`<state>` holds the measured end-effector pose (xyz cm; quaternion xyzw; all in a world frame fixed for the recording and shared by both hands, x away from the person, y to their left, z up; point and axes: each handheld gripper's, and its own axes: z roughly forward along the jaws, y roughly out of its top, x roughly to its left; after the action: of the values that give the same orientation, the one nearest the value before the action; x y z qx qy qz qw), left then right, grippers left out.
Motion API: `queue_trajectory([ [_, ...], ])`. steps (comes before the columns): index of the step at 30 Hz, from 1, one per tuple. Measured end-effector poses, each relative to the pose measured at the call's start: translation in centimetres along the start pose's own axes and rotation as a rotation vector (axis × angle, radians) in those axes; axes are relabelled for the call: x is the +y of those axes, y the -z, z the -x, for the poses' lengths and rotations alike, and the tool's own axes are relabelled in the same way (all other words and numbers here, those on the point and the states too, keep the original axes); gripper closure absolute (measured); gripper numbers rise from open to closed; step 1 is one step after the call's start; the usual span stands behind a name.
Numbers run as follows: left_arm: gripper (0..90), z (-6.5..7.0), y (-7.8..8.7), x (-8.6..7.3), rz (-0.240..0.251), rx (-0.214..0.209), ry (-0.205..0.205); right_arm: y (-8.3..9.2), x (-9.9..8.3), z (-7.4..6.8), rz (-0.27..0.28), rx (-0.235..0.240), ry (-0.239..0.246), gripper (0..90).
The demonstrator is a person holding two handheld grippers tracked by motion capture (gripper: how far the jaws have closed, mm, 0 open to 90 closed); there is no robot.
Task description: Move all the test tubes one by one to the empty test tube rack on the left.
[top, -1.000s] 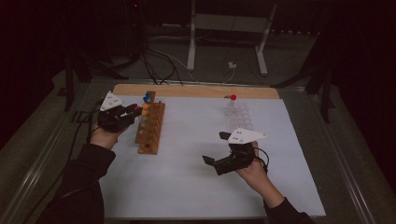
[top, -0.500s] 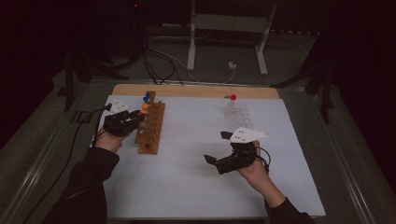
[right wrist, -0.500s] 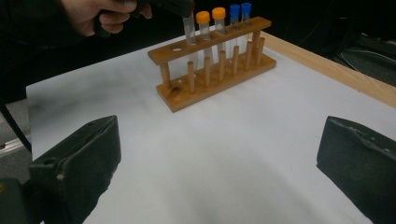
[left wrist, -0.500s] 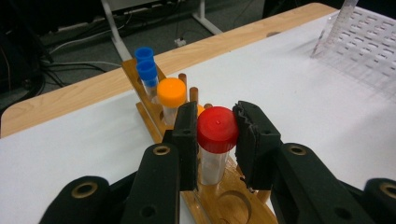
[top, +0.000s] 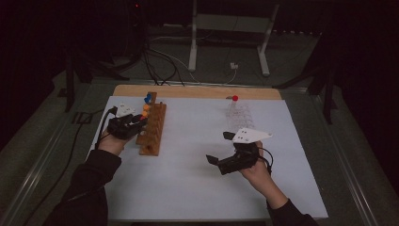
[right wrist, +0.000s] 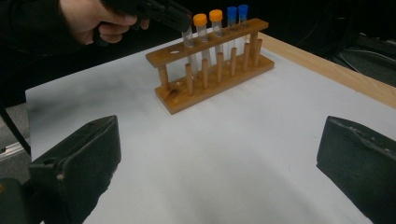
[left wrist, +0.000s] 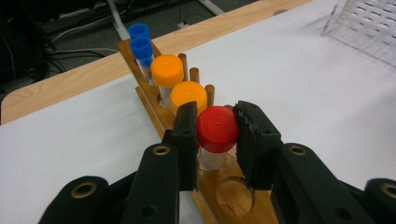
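Observation:
A wooden tube rack [top: 153,136] stands on the left of the white sheet. It holds two blue-capped tubes [left wrist: 141,46], two orange-capped tubes [left wrist: 188,95] and a red-capped tube [left wrist: 217,133]. My left gripper [left wrist: 217,111] is shut on the red cap, one pad pressing each side, and the tube's body still reaches down into the rack. From the right gripper view, the left gripper [right wrist: 159,11] hangs over that tube [right wrist: 189,39]. My right gripper [top: 219,147] hovers over the sheet at centre right, open, with nothing between its jaws [right wrist: 219,158].
One hole [left wrist: 236,200] at the rack's near end is empty. A clear plastic rack [top: 240,115] stands at the back right with a small red-capped tube [top: 234,98] at its far end. A wooden board [top: 197,92] edges the sheet's far side. Cables trail off the table's left.
The left hand and gripper have shifted slightly nearer along the rack. The right hand has stayed put.

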<state>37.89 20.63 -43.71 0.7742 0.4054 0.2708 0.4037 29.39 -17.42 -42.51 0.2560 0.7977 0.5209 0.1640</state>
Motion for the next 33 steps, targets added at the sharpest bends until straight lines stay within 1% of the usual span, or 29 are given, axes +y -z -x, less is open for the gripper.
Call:
queue_trajectory([
  [2,71.5,0.0,0.0,0.0,0.001,0.000,0.001,0.1,0.0,0.1,0.001,-0.001,-0.002,0.0],
  [5,69.8,-0.2,0.1,0.0,0.005,-0.018,0.013,0.2,0.2,0.2,0.009,-0.002,-0.006,0.0],
  [6,64.4,-0.2,0.2,0.0,0.012,-0.024,0.018,0.3,0.3,0.2,0.011,-0.005,-0.003,0.0],
  [7,58.8,-0.2,0.4,0.0,0.022,-0.039,0.019,0.3,0.4,0.3,0.012,-0.007,-0.002,0.0],
  [9,49.6,-0.1,0.9,0.1,0.035,-0.036,0.023,0.5,0.6,0.5,0.018,-0.016,-0.002,0.0],
  [11,41.7,-0.1,1.5,0.1,0.063,-0.071,0.045,0.7,0.8,0.9,0.023,-0.025,-0.005,0.0],
  [12,37.0,-0.1,1.7,0.1,0.066,-0.073,0.043,0.8,0.9,1.1,0.027,-0.030,-0.005,0.0],
  [14,25.9,0.1,2.2,0.1,0.071,-0.097,0.047,1.0,1.2,1.7,0.036,-0.041,-0.009,0.0],
  [15,21.7,0.3,2.5,0.0,0.078,-0.098,0.044,1.1,1.3,2.0,0.040,-0.047,-0.014,0.0],
  [16,19.2,0.5,2.8,0.0,0.083,-0.112,0.042,1.1,1.4,2.4,0.042,-0.050,-0.020,0.0],
  [17,15.5,0.7,3.0,-0.1,0.090,-0.115,0.039,1.1,1.5,2.9,0.043,-0.057,-0.025,0.0],
  [18,14.6,1.0,3.4,-0.2,0.096,-0.118,0.036,1.1,1.5,3.3,0.047,-0.067,-0.031,0.0],
  [20,8.5,1.5,3.8,-0.5,0.112,-0.139,0.025,1.2,1.6,4.2,0.053,-0.080,-0.032,0.0],
  [22,7.7,2.0,4.3,-0.7,0.124,-0.153,0.009,1.1,1.6,5.2,0.061,-0.126,-0.018,0.0],
  [23,5.4,2.3,4.6,-0.8,0.135,-0.167,0.010,1.1,1.5,5.8,0.070,-0.129,-0.026,0.0],
  [24,4.5,2.5,4.7,-0.9,0.134,-0.169,0.009,1.1,1.4,6.5,0.076,-0.155,-0.035,0.0],
  [25,4.4,2.7,5.0,-1.1,0.139,-0.175,0.005,1.0,1.4,7.0,0.086,-0.170,-0.031,0.0],
  [26,3.4,2.9,5.2,-1.2,0.146,-0.190,0.004,1.0,1.3,7.6,0.090,-0.172,-0.032,0.0],
  [28,3.1,3.2,5.5,-1.5,0.155,-0.201,0.006,0.8,1.2,8.7,0.071,-0.195,-0.049,0.0],
  [29,3.0,3.3,5.7,-1.6,0.163,-0.212,0.007,0.6,1.2,9.2,0.058,-0.206,-0.049,0.0],
  [31,3.0,3.6,5.8,-1.8,0.164,-0.218,0.008,0.2,1.1,10.2,0.040,-0.241,-0.049,0.0],
  [32,3.0,3.7,5.8,-2.0,0.167,-0.224,0.006,-0.1,1.0,10.7,0.023,-0.238,-0.046,0.0],
  [33,3.0,3.8,5.8,-2.1,0.166,-0.222,0.003,-0.3,1.0,11.3,0.019,-0.246,-0.047,0.0],
])
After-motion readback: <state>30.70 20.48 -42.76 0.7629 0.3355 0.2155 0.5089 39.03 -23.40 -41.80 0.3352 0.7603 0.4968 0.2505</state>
